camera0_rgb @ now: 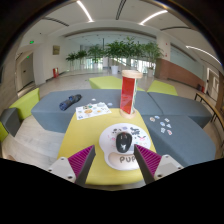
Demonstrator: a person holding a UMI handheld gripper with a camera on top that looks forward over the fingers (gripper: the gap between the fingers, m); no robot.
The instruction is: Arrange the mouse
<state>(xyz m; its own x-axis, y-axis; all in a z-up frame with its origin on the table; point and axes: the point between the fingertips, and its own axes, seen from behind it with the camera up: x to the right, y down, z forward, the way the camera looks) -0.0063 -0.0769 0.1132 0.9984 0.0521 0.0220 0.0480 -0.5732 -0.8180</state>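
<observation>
A black computer mouse (124, 141) lies on a round white mouse mat (108, 135) with a cartoon print, on a yellow table (100, 122). My gripper (114, 160) is open, its two fingers (82, 160) with magenta pads standing at either side of the near part of the mat. The mouse sits just ahead of the fingertips, between their lines, with clear gaps on both sides. Nothing is held.
A tall red can-like tube (128, 92) stands on the table beyond the mat. A printed paper sheet (93, 110) lies left of it. Grey sofas (55, 108) with a dark object (69, 101) flank the table; potted plants stand far behind.
</observation>
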